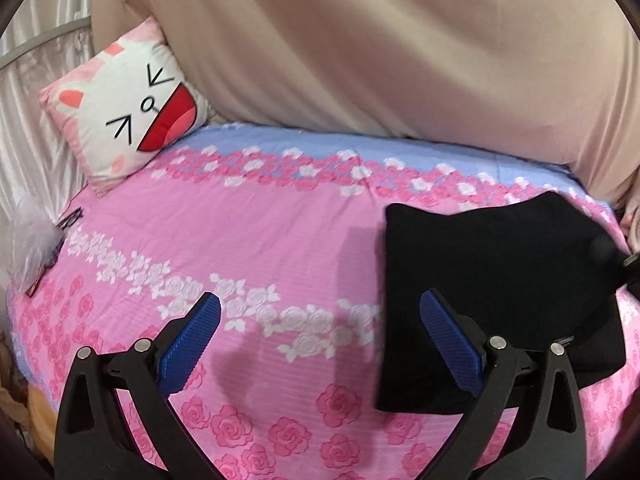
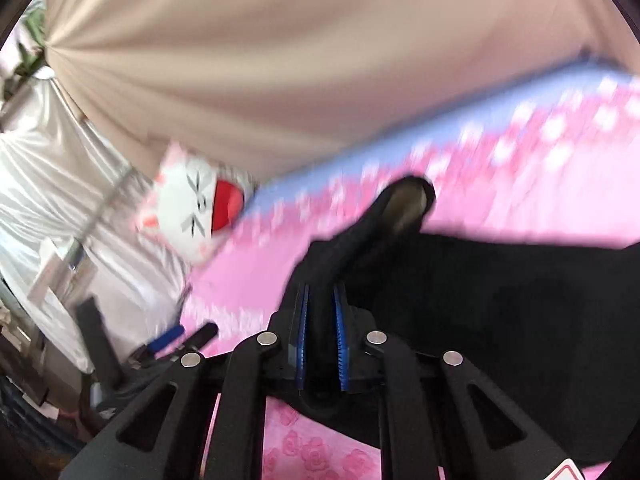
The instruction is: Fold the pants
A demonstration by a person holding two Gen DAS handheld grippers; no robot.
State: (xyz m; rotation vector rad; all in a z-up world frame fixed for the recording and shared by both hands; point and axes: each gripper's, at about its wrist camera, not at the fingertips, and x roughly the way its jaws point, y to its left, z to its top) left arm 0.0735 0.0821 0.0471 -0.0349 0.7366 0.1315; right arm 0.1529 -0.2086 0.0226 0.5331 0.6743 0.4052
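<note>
The black pants [image 1: 500, 280] lie in a folded, flat pile on the right side of the pink floral bed sheet [image 1: 240, 240]. My left gripper [image 1: 320, 316] hovers open above the sheet, its right blue pad over the pants' left edge and nothing between the pads. In the right wrist view my right gripper [image 2: 321, 296] is shut on a raised bunch of the black pants [image 2: 500, 320]. The cloth runs up from the blue pads to a lifted opening. That view is motion-blurred.
A cat-face pillow [image 1: 132, 96] leans at the bed's back left. A beige curtain [image 1: 360, 40] hangs behind the bed. White satin fabric [image 1: 24, 120] and a fluffy item [image 1: 28, 248] sit at the left edge.
</note>
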